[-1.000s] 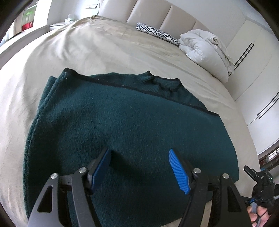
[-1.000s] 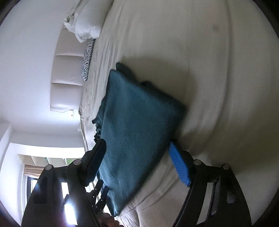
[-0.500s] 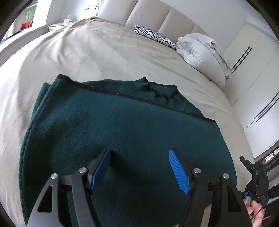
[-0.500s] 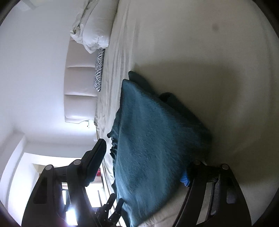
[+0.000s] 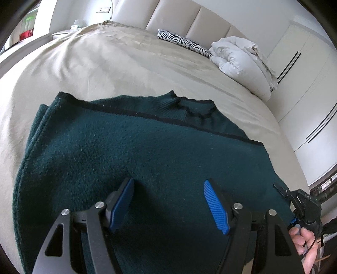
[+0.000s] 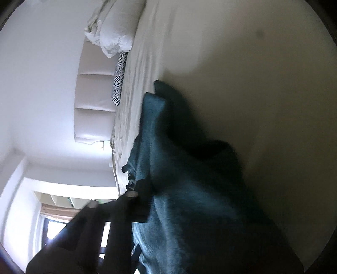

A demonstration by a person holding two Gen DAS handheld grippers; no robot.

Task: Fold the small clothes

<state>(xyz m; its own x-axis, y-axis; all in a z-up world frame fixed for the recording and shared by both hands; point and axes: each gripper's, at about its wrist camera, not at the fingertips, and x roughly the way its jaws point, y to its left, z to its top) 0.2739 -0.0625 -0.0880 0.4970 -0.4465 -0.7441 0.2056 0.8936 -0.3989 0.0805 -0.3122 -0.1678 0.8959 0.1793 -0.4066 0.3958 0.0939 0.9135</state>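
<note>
A dark green sweater (image 5: 126, 151) lies folded flat on the bed, its collar toward the headboard. My left gripper (image 5: 168, 202) hovers over the sweater's near part, open, its blue pads (image 5: 214, 206) wide apart with only the fabric below them. In the right wrist view the sweater (image 6: 189, 189) fills the lower middle. My right gripper (image 6: 168, 200) is at its edge, jaws closing on the fabric. One dark finger (image 6: 143, 189) presses the cloth and the other is hidden under it. In the left wrist view the right gripper (image 5: 303, 200) shows at the sweater's right corner, held by a hand (image 5: 303, 238).
The beige bed sheet (image 5: 126, 63) stretches beyond the sweater. A zebra-print pillow (image 5: 183, 41) and a bunched white duvet (image 5: 238, 57) lie by the padded headboard (image 5: 189, 19). White wardrobe doors (image 5: 305, 73) stand along the right.
The right gripper moved forward over the sweater's edge and its jaws went from wide apart to closed on the fabric. The left gripper stayed open and nearly still.
</note>
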